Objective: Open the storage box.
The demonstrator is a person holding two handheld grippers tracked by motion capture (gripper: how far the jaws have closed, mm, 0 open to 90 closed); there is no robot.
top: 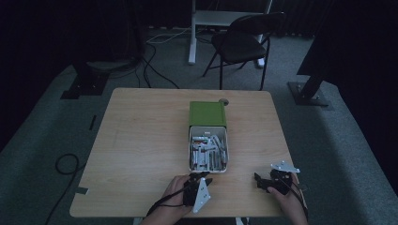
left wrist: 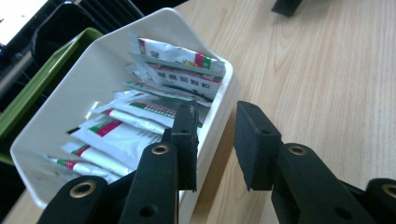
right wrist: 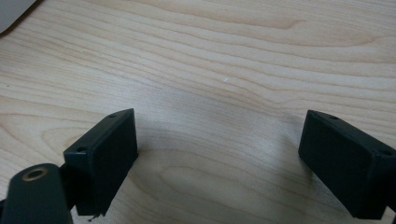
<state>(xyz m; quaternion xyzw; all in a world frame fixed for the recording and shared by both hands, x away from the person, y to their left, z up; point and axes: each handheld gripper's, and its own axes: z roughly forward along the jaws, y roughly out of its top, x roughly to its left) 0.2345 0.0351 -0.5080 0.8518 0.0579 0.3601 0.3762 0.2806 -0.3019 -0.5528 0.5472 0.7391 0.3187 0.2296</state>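
Note:
A white tray (top: 190,151) full of several sachets (top: 206,150) lies at the table's middle, with a green box (top: 207,114) butted against its far end. My left gripper (top: 201,177) is at the tray's near end. In the left gripper view its jaws straddle the near wall of the tray (left wrist: 70,93). One pad is inside against the red, green and white sachets (left wrist: 177,60) and the other outside, so my left gripper (left wrist: 215,135) is shut on that wall. My right gripper (top: 259,181) rests open near the front right of the table, and between its fingertips (right wrist: 219,154) lies only bare wood.
The wooden table (top: 141,140) has free room to the left and right of the tray. A small round object (top: 223,101) lies behind the green box. A folding chair (top: 239,42) stands beyond the far edge, and cables run across the floor.

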